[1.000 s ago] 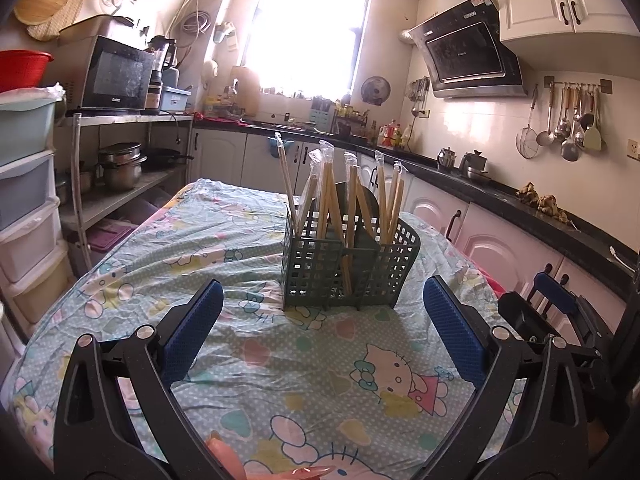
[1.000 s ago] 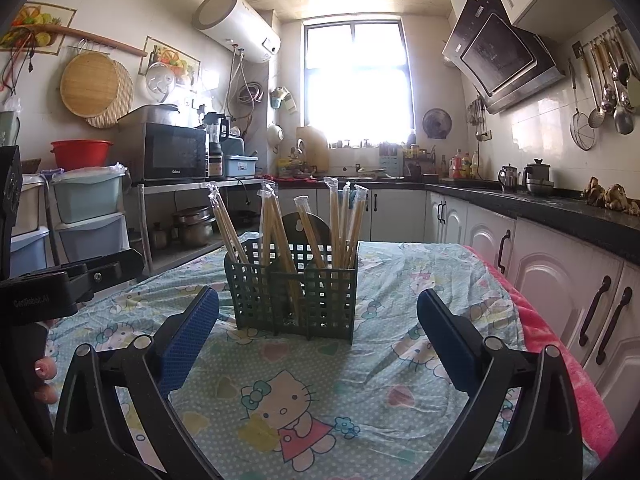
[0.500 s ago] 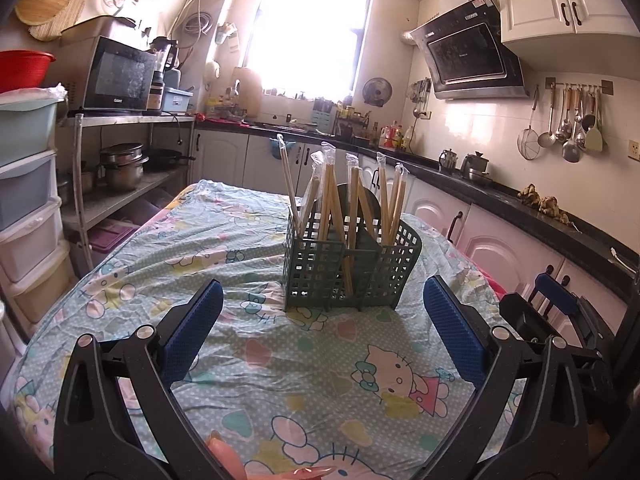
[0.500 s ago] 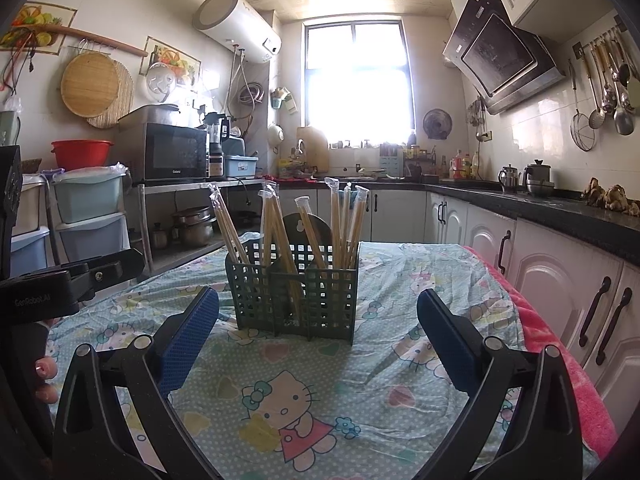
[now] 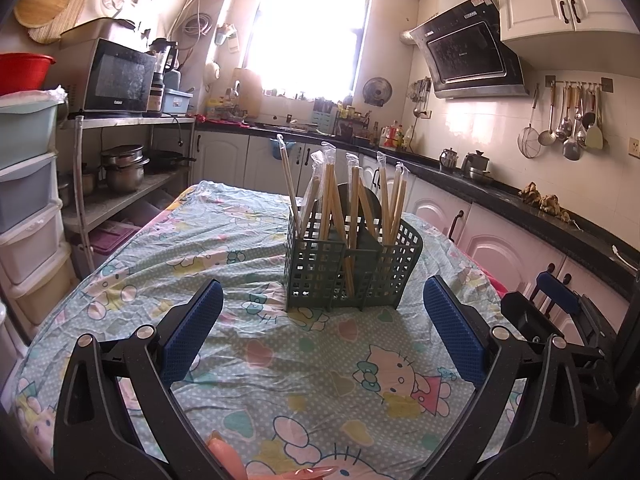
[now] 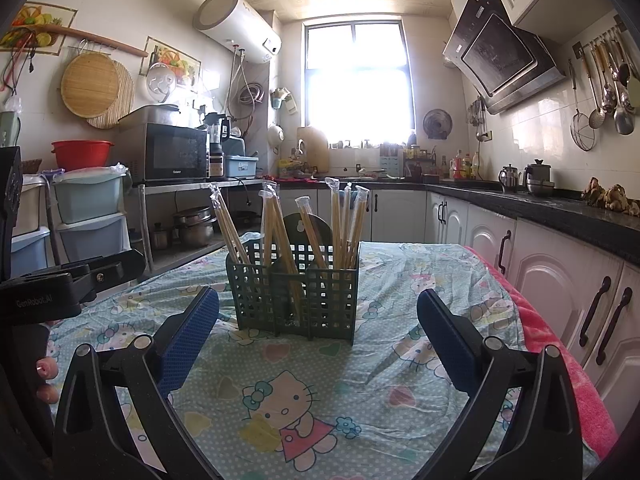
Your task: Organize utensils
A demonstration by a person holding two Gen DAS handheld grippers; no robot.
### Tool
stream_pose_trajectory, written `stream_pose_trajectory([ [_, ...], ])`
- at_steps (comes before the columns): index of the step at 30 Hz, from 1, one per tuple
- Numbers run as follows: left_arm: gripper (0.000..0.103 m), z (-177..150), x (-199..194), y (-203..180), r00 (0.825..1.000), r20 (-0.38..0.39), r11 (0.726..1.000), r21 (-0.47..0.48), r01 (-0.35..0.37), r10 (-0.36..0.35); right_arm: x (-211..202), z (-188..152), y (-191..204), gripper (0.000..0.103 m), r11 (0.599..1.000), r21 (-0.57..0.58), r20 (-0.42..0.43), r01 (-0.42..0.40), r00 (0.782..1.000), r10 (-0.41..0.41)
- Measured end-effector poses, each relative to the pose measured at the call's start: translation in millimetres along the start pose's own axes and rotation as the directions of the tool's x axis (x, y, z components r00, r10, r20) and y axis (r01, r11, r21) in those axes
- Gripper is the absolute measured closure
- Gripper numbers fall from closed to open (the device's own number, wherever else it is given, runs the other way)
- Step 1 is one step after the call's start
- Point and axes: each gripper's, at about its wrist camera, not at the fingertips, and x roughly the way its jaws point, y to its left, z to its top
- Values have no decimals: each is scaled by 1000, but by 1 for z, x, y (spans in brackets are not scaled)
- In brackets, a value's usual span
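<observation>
The task looks nearly finished: wrapped chopsticks [image 5: 352, 204] stand in the green caddy [image 5: 348, 268] on the table [image 5: 280, 360], while both grippers' fingers [image 5: 192, 328] gape empty.

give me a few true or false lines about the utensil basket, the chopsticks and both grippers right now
1. The dark green plastic grid basket stands upright on the cartoon-cat print tablecloth. True.
2. The plastic-wrapped wooden chopsticks lie flat on the cloth beside the basket. False: they stand on end inside it, leaning at angles.
3. The left gripper is open with nothing between its blue pads. True.
4. The right gripper is shut on a chopstick pair. False: it is open and empty, short of the basket.
5. A red plastic basin sits on top of the stacked drawers at the left wall. True.
</observation>
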Motion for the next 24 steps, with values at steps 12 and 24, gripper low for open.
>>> stream_pose_trajectory([
  [12,11,-2,7,1,999,-22,999,1,-38,38,-1,0,1,6,1000,0,0,5,1000,-5],
  [24,11,8,50,70,953,-226,964,-130,-234,201,43,7,-66,6,973,123,-210,194,964,-166],
])
